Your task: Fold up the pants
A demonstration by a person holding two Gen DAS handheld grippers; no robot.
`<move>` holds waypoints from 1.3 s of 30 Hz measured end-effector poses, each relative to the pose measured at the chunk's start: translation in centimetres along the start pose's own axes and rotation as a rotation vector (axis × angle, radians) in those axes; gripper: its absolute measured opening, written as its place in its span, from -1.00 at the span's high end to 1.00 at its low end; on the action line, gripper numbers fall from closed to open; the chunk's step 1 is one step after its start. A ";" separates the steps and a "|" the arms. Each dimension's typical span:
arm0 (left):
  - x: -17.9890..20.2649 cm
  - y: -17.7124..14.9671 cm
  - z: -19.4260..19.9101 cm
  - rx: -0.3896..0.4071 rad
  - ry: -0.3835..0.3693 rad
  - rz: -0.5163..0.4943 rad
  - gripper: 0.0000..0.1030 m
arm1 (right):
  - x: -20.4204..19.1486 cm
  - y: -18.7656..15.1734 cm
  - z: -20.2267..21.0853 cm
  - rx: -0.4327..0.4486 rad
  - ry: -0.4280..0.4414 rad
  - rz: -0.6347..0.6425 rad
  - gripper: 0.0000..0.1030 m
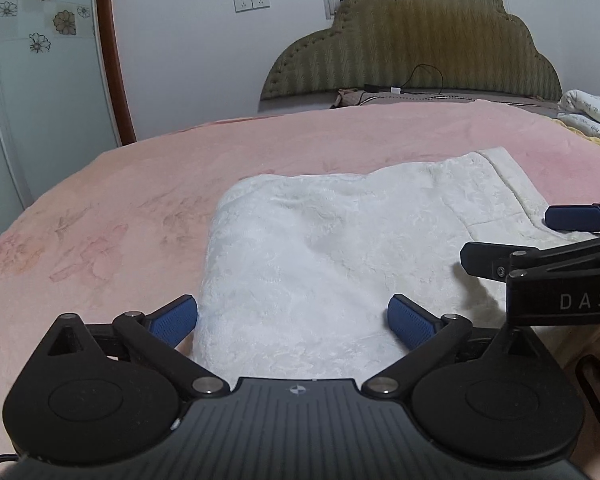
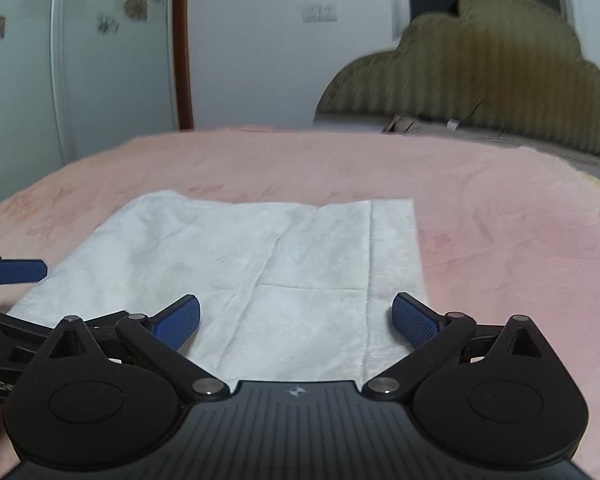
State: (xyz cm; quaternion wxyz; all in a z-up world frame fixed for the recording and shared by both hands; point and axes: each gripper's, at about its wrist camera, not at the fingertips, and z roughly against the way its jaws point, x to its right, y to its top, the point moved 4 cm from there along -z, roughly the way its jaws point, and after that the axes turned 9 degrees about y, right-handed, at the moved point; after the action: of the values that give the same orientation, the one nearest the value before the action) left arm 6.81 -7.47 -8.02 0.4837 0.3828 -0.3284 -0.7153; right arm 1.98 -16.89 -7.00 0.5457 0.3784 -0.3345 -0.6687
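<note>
Both tools hovered spread wide with nothing between their blue pads: the left tool [image 1: 293, 320] and the right tool [image 2: 296, 320]. Folded white pants [image 1: 340, 248] lay flat on the pink bed cover [image 1: 100, 208], just beneath them.

**White pants folded flat on the bed**

The pants [image 1: 320, 248] are white, of a soft fabric with a faint embossed pattern – folded into a thick, roughly rectangular bundle lying flat. In the left wrist view the rounded fold edge lies just ahead of the left finger [image 1: 172, 322], the cloth filling the gap between both fingers. In the right wrist view the bundle [image 2: 260, 264] spreads ahead between the fingers [image 2: 414, 324] – its banded strip runs along the right edge, creases crossing the middle
</note>
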 end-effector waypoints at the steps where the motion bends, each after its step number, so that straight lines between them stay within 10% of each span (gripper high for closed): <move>1: 0.0 0.0 0.0 0.000 0.000 0.000 -0.99 | 0.0 0.0 0.0 0.000 0.000 0.000 -1.00; 31: -3.7 2.1 0.1 0.054 -0.013 -0.051 -0.98 | 3.8 2.0 2.3 0.026 0.054 -0.037 -1.00; 39: -7.1 2.7 -5.4 -0.269 -0.429 0.212 -0.77 | 12.2 1.3 -0.6 -0.156 0.428 -0.386 -1.00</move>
State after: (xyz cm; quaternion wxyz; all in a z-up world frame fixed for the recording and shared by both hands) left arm 14.33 -2.18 -6.79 0.5216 0.1184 -0.3638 -0.7626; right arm 1.70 -29.09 -7.95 0.4942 0.5243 -0.0811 -0.6887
